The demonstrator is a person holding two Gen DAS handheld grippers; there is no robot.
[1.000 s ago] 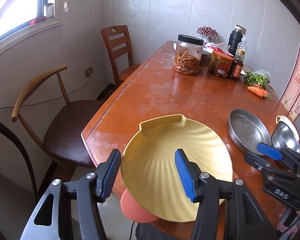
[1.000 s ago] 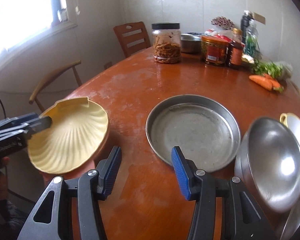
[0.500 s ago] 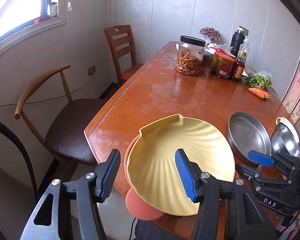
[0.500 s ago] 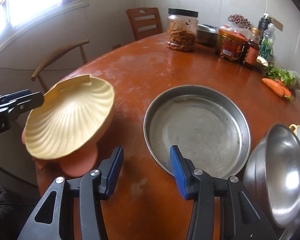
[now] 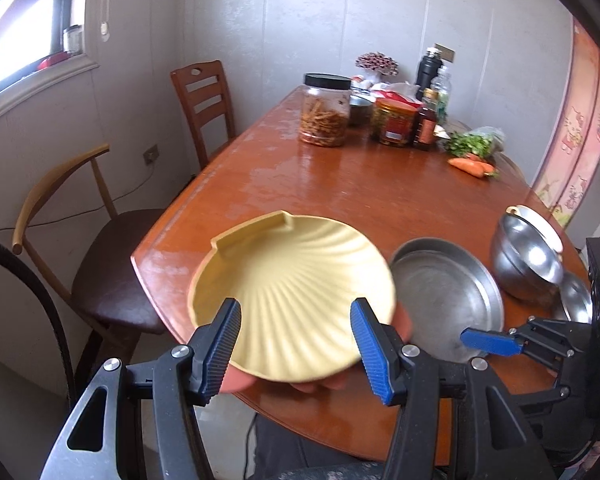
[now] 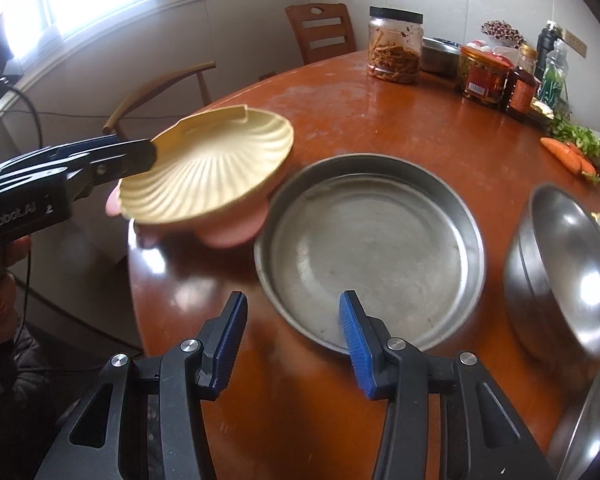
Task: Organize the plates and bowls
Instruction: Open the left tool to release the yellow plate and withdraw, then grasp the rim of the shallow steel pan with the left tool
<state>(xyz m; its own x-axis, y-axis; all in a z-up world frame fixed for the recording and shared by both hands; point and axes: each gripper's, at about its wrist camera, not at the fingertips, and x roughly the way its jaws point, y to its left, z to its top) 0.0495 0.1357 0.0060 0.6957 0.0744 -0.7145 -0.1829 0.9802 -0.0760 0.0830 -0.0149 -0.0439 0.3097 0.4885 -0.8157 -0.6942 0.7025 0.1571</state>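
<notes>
so, yellow shell plate [image 5: 292, 272]: sitting tilted on a pink piece [image 6: 228, 236] at the near corner of the table [image 6: 380, 120], just beside the steel pan [image 6: 372, 256], part of it hanging out past the table edge
left gripper [image 5: 296, 304]: jaws about half apart, both blue pads over the near part of the plate, which is wider than the gap; from the right wrist view one fingertip meets the rim, but whether it is pressing, i cannot tell
right gripper [image 6: 293, 296]: jaws apart and empty, hovering low over the table with one pad above the pan's near rim
plate feel: looks like moulded plastic, so probably light and stiff, with a glossy ribbed face the pads could skate on
plate hold: best bet is a pinch across the thin rim, one pad inside and one beneath, away from the notched flat edge on the far side
pink piece: mostly hidden, only rounded lobes peek out; likely to shift along with the plate
pan feel: thin metal, rigid, slick; its upright wall gives a clean pinch
steel bowl [image 6: 572, 280]: tipped on its side to the right, round and shiny, likely to roll if nudged
risk: that overhang means a careless push could send the plate off the table
</notes>
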